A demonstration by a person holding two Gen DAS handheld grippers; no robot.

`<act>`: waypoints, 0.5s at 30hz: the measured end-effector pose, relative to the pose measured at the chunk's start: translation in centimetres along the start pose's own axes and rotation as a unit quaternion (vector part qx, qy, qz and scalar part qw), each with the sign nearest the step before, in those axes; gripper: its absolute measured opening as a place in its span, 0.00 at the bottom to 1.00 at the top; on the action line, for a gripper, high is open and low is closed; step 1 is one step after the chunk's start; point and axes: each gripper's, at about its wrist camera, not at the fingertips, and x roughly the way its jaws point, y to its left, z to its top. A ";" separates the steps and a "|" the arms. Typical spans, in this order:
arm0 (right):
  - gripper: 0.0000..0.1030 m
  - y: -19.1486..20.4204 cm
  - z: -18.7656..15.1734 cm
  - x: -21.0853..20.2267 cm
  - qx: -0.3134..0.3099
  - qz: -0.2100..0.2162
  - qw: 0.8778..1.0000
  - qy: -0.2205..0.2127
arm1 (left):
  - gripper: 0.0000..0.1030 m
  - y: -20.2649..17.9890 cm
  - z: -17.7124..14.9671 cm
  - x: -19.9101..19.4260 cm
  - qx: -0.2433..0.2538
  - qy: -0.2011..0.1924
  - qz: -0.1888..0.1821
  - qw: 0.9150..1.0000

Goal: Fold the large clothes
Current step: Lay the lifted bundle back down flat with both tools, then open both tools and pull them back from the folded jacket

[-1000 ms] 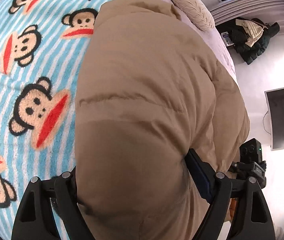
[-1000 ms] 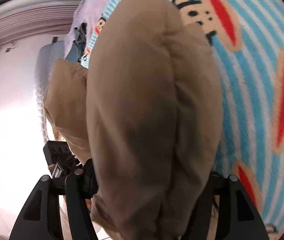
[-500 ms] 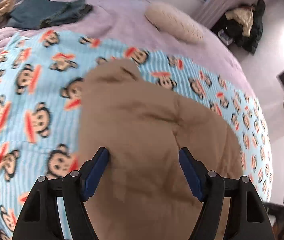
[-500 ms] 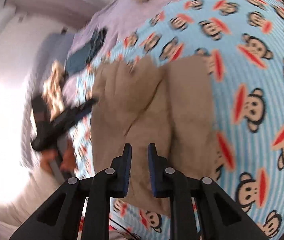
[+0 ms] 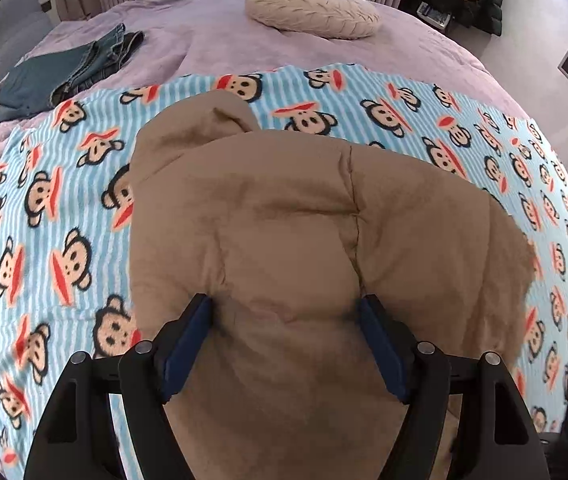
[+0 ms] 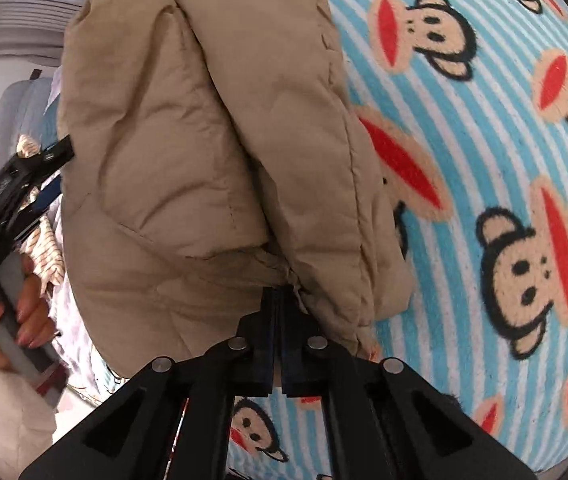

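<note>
Holding a puffy, squashy tan coat (image 5: 304,220) — left gripper (image 5: 284,344) spread wide around it, right gripper (image 6: 278,312) pinched tight on its bottom edge — best grabbed at seams.

- The tan puffer jacket (image 5: 284,220) is matt woven cloth, padded and quilted, with stitched seams and fine creases; in the right wrist view (image 6: 204,140) its weave looks smooth and dry.
- The monkey-print blanket (image 5: 64,240) is fuzzy fleece, soft-napped and matt.
- The bedspread (image 5: 212,40) is lilac plush cloth with a faint velvety sheen.
- The cushion (image 5: 312,8) is beige textured cloth, ridged in a leaf-like pattern.
- The folded jeans (image 5: 64,72) are dark denim, coarse and matt.
- The left tool (image 5: 284,340) is matt black plastic with blue rubbery pads (image 5: 188,344) and shiny metal pins.
- The right tool (image 6: 278,312) has the same black plastic and metal pins.
</note>
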 end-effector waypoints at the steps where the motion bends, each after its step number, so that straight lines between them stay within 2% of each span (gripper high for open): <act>1: 0.00 -0.1 -0.2 0.0 0.002 -0.004 1.000 0.001 | 0.74 0.1 -0.3 -0.7 -0.003 0.004 -0.003 1.000; 8: 0.00 -0.2 -1.0 -0.3 0.013 -0.014 1.000 0.011 | 0.74 1.3 -3.9 -3.7 -0.020 0.034 0.006 0.999; 15: 0.00 1.7 0.9 -0.6 -0.003 -0.034 0.999 0.025 | 0.74 2.4 -7.6 -4.7 -0.036 0.068 0.014 0.997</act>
